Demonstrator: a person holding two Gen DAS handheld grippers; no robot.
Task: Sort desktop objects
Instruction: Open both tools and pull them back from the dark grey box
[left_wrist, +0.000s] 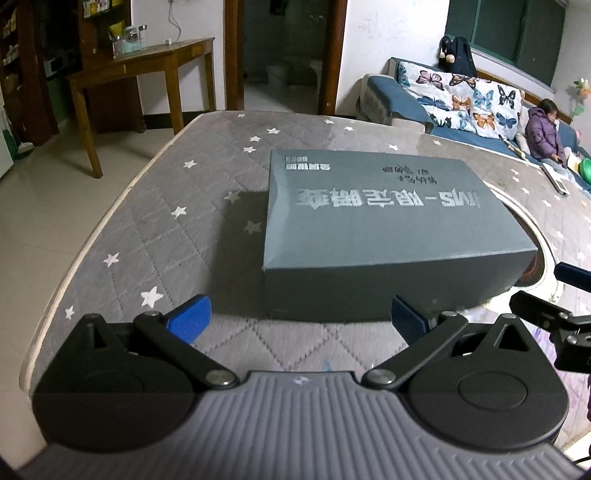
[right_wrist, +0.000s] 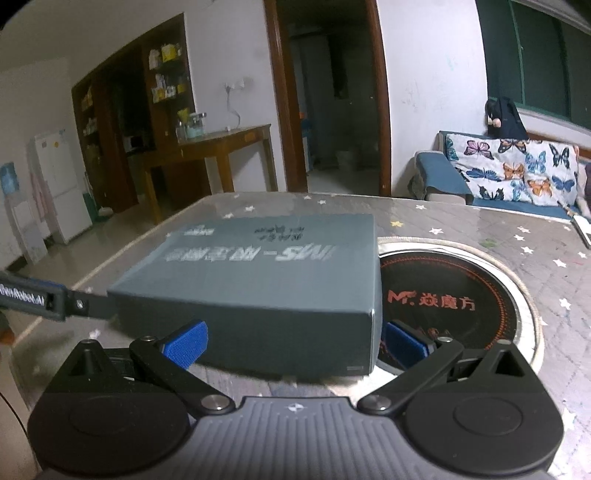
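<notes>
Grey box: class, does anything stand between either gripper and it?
Nothing visible does. The left gripper faces the grey box across bare star-patterned table cover. The right gripper is open right at the box's near corner.

Left claw (left_wrist: 301, 321): jaws spread wide, nothing between the blue pads (left_wrist: 190, 319); both linkage arms angled outward from the grey ribbed housing. Held low and roughly level, pointing toward 12 o'clock.

Right claw (right_wrist: 295, 343): jaws likewise spread wide, blue pads (right_wrist: 186, 345) apart with nothing gripped; linkage arms splayed symmetrically. Held low, pointing toward 12 o'clock.

Seen from the left wrist, right claw at 3 o'clock, close alongside. Seen from the right wrist, one finger of the left claw at 9 o'clock.
</notes>
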